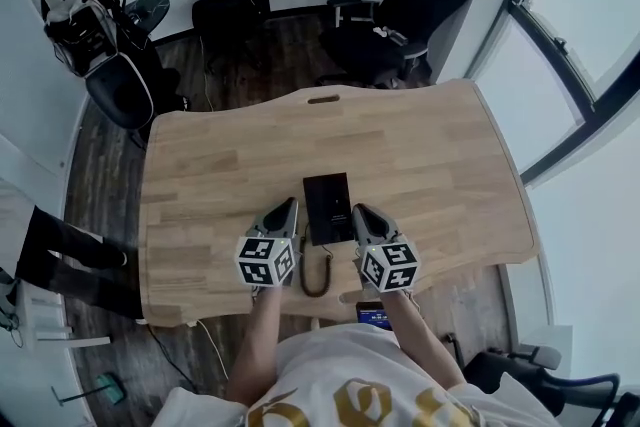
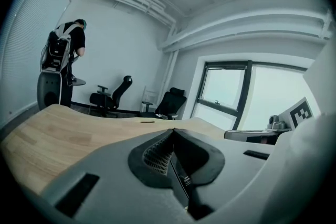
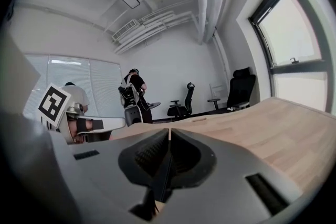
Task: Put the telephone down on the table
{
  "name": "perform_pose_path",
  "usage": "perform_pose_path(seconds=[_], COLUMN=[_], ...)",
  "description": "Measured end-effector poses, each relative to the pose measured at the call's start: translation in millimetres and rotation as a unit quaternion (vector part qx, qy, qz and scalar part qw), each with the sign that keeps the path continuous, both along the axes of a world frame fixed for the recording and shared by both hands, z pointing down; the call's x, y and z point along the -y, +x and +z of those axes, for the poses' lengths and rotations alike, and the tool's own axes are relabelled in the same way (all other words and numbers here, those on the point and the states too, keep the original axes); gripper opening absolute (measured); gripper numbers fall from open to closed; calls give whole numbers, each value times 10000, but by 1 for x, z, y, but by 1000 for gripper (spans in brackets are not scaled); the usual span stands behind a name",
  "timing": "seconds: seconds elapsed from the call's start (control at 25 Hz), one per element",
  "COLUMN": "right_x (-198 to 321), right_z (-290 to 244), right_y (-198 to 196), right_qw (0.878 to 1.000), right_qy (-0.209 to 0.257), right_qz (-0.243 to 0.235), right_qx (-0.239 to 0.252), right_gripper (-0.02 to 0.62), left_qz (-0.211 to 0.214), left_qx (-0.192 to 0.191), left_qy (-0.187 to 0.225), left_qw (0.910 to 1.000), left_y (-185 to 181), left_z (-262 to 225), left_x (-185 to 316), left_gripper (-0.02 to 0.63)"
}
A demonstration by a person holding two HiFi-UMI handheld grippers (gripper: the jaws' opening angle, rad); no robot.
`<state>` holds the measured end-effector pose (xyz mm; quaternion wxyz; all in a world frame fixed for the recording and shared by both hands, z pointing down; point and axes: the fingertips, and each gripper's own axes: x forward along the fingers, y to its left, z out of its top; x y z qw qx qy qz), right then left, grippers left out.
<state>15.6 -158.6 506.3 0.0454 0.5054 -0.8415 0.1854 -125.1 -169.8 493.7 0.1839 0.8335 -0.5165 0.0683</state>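
The telephone (image 1: 328,206), a flat black rectangle, lies on the wooden table (image 1: 220,165) near its front edge. A dark cord (image 1: 316,275) loops from its near end toward me. My left gripper (image 1: 292,204) hovers just left of the telephone, and my right gripper (image 1: 358,211) is at its near right corner. Seen from the left gripper (image 2: 173,131) itself, the jaws meet with nothing between them. The right gripper (image 3: 169,131) also has its jaws together and empty. The telephone is hidden in both gripper views.
Black office chairs (image 1: 395,10) stand beyond the table's far edge. A person with a backpack (image 1: 85,0) stands at the back left. A small lit device (image 1: 371,315) sits at the table's near edge by my body. Windows (image 1: 590,5) line the right wall.
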Motion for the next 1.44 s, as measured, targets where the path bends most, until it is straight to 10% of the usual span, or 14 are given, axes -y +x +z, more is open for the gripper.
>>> perform_pose_path(seconds=[1.44], right_x=[-28], right_z=[-17], right_y=[4], right_qw=[9996], right_qy=[136], right_qz=[8], right_qx=[-251], right_gripper=[12], left_qz=[39], left_qx=[-345], left_qy=[299], left_qw=[9989], left_y=[1], left_z=[-20], left_x=[-36], left_gripper=[9])
